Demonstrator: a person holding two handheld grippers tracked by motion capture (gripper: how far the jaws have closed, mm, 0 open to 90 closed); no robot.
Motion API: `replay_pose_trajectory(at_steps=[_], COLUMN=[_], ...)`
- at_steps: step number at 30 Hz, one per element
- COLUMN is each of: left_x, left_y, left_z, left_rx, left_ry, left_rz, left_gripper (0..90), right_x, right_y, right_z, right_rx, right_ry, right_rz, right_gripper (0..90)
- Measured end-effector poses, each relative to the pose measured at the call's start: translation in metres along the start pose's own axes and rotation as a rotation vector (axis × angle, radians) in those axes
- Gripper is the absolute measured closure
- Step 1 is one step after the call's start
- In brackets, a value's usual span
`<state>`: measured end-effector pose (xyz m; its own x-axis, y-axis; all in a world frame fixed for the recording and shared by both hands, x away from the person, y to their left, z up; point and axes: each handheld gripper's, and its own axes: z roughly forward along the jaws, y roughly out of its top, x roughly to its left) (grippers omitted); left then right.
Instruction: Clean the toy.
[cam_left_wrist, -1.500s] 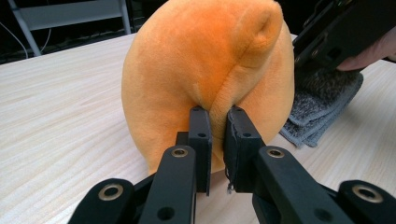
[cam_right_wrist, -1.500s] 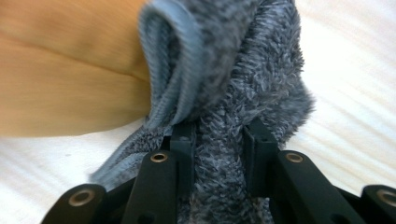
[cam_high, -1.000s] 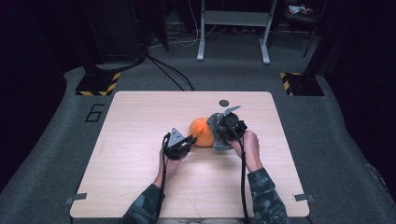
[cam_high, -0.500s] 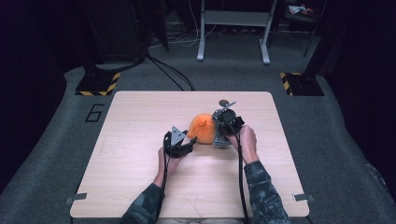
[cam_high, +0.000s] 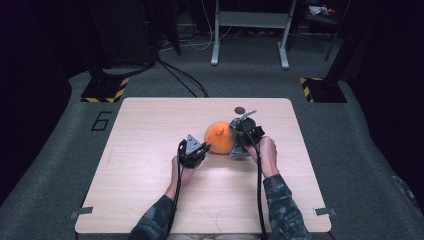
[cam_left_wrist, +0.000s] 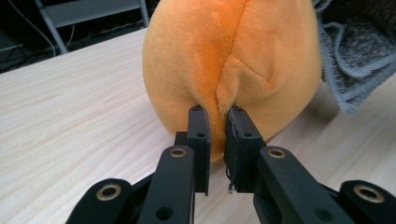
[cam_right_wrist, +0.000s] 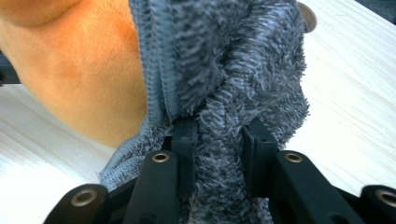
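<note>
The orange plush toy (cam_high: 218, 138) sat near the middle of the table (cam_high: 150, 200), with a grey fleecy cloth (cam_high: 239, 150) bunched against its right side. My left gripper (cam_left_wrist: 217, 122) had just been closing, and its jaws pinched a small raised fold of the plush at a seam. My right gripper (cam_right_wrist: 219, 135) was clamped on a thick wad of the cloth, the pile bulging out between the jaws. A small dark disc (cam_high: 240, 110) lay beyond them; I could not tell what it was. I judged the left hold the weak one: so thin a pinch of plush might slip out if I pulled the two apart.
</note>
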<state>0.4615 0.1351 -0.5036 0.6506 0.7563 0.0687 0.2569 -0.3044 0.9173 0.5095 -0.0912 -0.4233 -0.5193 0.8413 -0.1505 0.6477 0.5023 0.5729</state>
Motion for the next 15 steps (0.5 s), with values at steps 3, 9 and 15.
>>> replay_pose_trajectory(at_steps=[3,9,15], left_x=[-0.005,-0.009,-0.005], left_y=[0.003,0.004,-0.001], left_z=[-0.005,-0.009,-0.007], left_rx=[-0.019,-0.042,-0.031], left_ry=[-0.009,-0.023,-0.020], left_rz=[0.036,0.070,0.047], left_gripper=[82.4,82.5,82.3], right_x=[-0.003,0.005,0.020], right_y=[-0.001,0.009,0.017], right_z=[-0.008,-0.039,-0.028], right_rx=[0.001,-0.098,-0.070], right_ry=[-0.013,-0.002,0.007], right_rz=[-0.004,-0.065,-0.117], right_gripper=[70.2,70.2,70.3])
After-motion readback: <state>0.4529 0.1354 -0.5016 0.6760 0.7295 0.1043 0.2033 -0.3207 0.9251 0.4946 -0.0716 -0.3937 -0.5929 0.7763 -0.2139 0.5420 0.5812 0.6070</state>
